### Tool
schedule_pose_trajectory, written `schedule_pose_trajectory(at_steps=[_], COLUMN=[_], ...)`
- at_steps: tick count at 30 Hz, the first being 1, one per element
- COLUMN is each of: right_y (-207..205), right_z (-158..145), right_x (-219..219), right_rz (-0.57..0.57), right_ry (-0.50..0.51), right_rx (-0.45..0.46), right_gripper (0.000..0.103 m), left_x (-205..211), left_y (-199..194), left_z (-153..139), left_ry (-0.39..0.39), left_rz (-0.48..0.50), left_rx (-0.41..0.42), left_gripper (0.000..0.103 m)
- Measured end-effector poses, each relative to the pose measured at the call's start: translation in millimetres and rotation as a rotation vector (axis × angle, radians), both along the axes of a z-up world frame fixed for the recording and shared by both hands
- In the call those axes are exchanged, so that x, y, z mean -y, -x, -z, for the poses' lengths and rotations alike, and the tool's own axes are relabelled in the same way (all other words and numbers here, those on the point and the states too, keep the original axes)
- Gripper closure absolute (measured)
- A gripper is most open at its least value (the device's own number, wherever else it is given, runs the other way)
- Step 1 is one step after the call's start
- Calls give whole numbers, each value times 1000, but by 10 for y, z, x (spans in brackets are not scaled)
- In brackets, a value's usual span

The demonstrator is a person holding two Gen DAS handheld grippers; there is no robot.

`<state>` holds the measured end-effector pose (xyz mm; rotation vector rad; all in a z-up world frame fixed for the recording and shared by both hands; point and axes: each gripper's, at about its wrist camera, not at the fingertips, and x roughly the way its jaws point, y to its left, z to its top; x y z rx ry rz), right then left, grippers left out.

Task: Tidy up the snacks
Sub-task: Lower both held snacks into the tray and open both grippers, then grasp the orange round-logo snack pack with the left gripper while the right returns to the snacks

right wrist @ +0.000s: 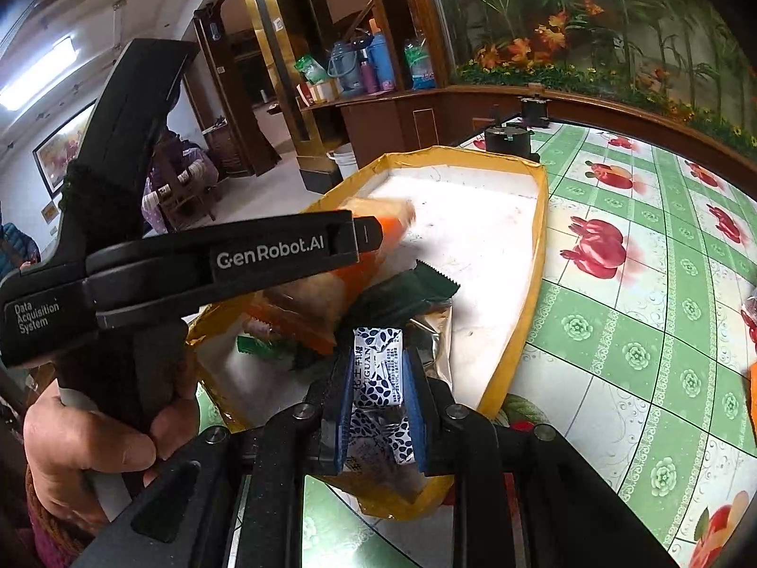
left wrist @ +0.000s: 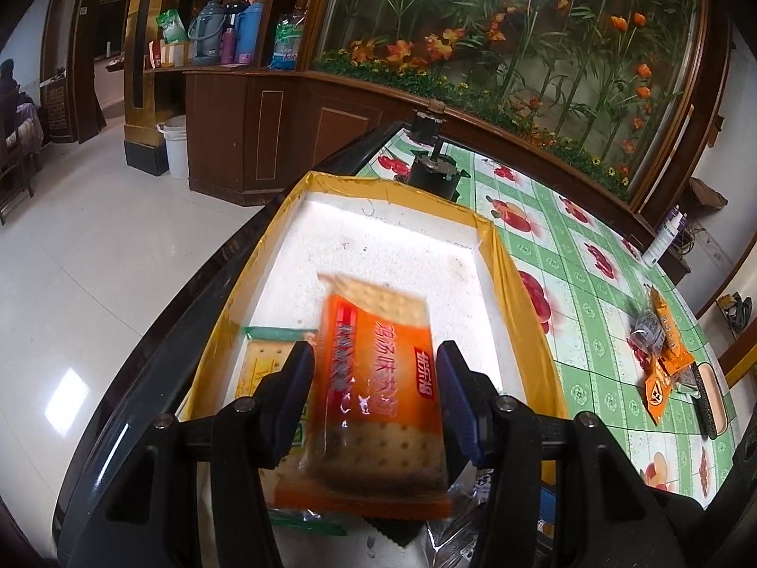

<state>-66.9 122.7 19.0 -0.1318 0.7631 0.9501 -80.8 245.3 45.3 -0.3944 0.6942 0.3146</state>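
Observation:
My left gripper [left wrist: 376, 381] is shut on an orange cracker packet [left wrist: 378, 378] and holds it over the white foam box with yellow tape rim [left wrist: 511, 293]. A green-edged cracker packet [left wrist: 265, 359] lies in the box under it. My right gripper [right wrist: 378, 381] is shut on a small white-and-blue snack packet [right wrist: 378, 369] over the box's near end [right wrist: 530, 303]. The left gripper body [right wrist: 213, 255] and the orange packet [right wrist: 378, 232] show in the right wrist view. A dark green packet [right wrist: 402, 293] and a silver one lie in the box.
Several loose snack packets [left wrist: 662, 355] lie on the green fruit-pattern tablecloth [left wrist: 591, 260] to the right. A black stove-like object [left wrist: 433, 175] stands behind the box. A white bottle [left wrist: 662, 236] stands at the table's far edge. The table's dark left edge drops to the floor.

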Motion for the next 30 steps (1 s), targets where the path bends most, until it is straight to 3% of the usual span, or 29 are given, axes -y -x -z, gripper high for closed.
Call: schedule_pose_trajectory(at_steps=[7,14,18,24,30], right_y=[-37,-102,-150,-459,-857], right_z=[-37,-120,-205,-300,-317], right_x=[64,228,396,887,1741], right_rz=[12,35,69,198,394], right_ry=[-24,-87,-131,-191,-252], right_rx=[-16,-31,-23,-46,-89], right_gripper=[79,60,60,60,60], left_x=[45,119,197,445,886], left_y=[22,65,85,53,-84], left_z=[-51,-158,-242,-360,-437], left_ry=[-2,-20,-39,-72,-101], left_rz=[3,4,14,61,160], left_rx=[12,22,28,35,28], left_gripper=[50,50,50,50,50])
